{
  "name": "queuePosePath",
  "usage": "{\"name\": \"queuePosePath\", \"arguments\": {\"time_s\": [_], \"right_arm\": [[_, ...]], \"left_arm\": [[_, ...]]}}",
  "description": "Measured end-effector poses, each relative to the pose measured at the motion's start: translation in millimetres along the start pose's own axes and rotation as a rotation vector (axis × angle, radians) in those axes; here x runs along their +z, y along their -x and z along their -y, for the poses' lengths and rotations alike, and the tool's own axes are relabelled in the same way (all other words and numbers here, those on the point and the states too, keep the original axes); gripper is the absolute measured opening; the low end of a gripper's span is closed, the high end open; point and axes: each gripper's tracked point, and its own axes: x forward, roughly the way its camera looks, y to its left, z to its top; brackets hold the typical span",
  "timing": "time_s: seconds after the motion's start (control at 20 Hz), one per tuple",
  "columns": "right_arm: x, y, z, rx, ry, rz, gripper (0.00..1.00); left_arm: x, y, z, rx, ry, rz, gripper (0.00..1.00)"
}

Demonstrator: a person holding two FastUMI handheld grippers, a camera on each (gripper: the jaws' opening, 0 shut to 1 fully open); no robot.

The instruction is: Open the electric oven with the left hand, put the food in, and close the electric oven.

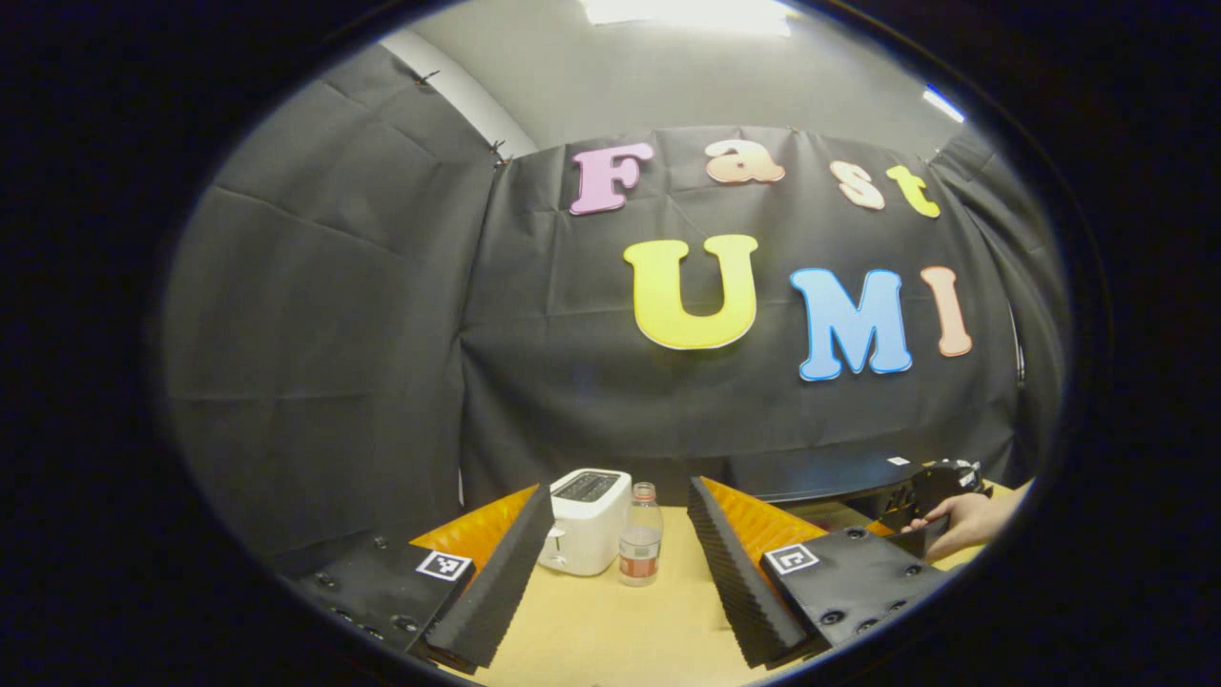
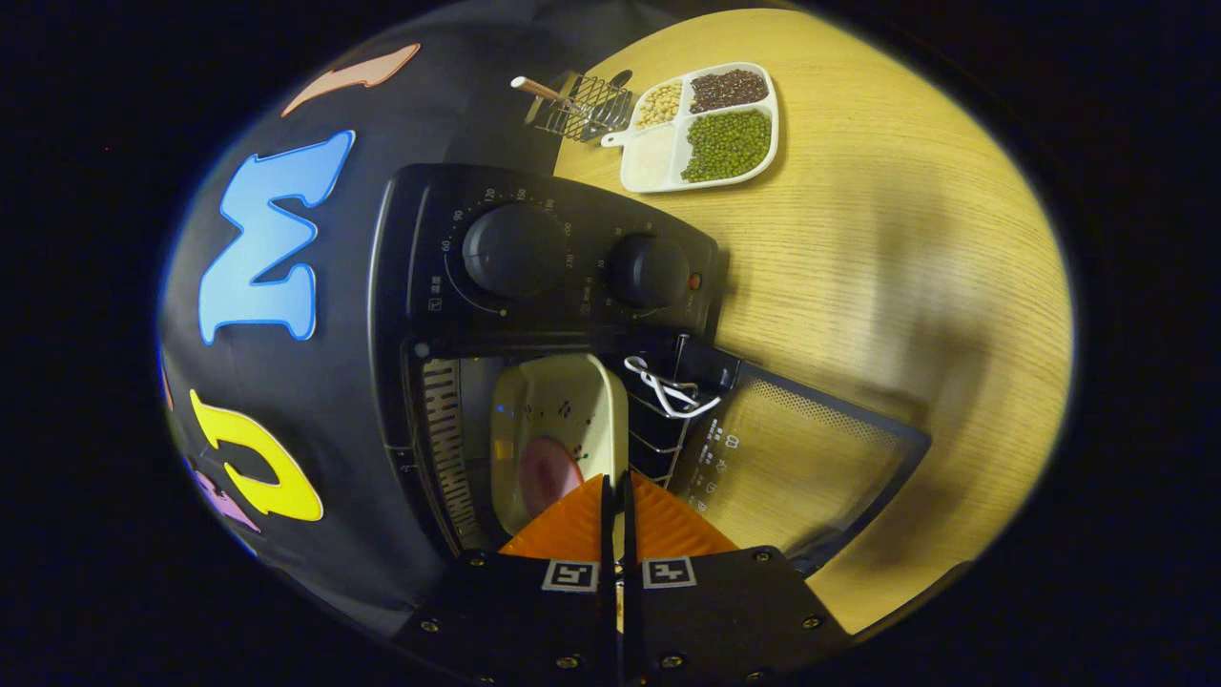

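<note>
The black electric oven (image 2: 534, 315) stands on the pale wood-grain table (image 2: 858, 286) against the booth's cloth wall. In the right gripper view it appears turned on its side, its long axis running along the wall, its control panel with two round black knobs (image 2: 515, 250) towards the divided tray. Its perforated glass door (image 2: 792, 458) hangs fully open, folded out over the table.

Inside the cavity sits a cream rectangular dish (image 2: 563, 420) holding a round pink slice of food (image 2: 548, 474); the dish's near edge is hidden behind the right gripper (image 2: 615, 501). That gripper's orange-backed, ribbed fingers are pressed together at the dish's rim; they may be pinching it, though the contact itself is covered.

Beyond the oven lie a white four-part tray of beans and grains (image 2: 701, 124) and a small wire basket with a wooden handle (image 2: 577, 103).

In the left gripper view, the left gripper (image 1: 620, 553) is held with its fingers spread wide, holding nothing. Between them, farther off, stand a white toaster (image 1: 584, 520) and a clear plastic bottle (image 1: 641, 534). A hand (image 1: 963, 520) appears at the right edge, partly cut off.
</note>
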Motion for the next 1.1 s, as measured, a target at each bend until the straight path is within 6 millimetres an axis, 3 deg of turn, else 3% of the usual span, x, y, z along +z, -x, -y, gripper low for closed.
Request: {"name": "queuePosePath", "arguments": {"time_s": [0.2,0.3,0.35,0.4,0.5,0.65,0.8,1.05,1.1], "right_arm": [[-11.8,-2.6,-7.0,0.038,0.014,-0.048,0.09],[-17.0,6.4,-15.8,0.092,0.026,-0.077,0.12],[-20.1,11.6,-23.7,0.129,0.033,-0.092,0.35],[-21.1,19.7,-28.2,0.154,0.061,-0.101,0.48],[-12.6,34.1,-29.3,0.176,0.16,-0.104,1.0],[-14.3,69.9,-29.6,0.213,0.309,-0.088,0.97],[-7.5,99.8,-27.3,0.245,0.442,-0.081,0.97],[15.6,148.4,-22.4,0.3,0.658,-0.017,0.97],[23.6,156.8,-21.9,0.302,0.7,0.012,0.97]], "left_arm": [[-2.2,-0.7,-0.2,0.008,0.001,-0.01,0.94],[-4.5,-2.3,5.7,-0.001,0.003,-0.013,0.9],[-6.3,-3.1,10.7,-0.009,0.004,-0.013,1.0],[-7.1,-4.3,17.8,-0.023,0.006,-0.015,0.9],[-10.3,-5.7,32.9,-0.053,0.008,-0.017,0.9],[-18.6,-6.1,61.2,-0.106,0.024,-0.029,1.0],[-34.2,-3.3,94.2,-0.171,0.038,-0.051,1.0],[-76.5,8.7,144.4,-0.258,0.05,-0.153,1.0],[-86.9,12.5,154.7,-0.277,0.045,-0.175,0.9]]}}
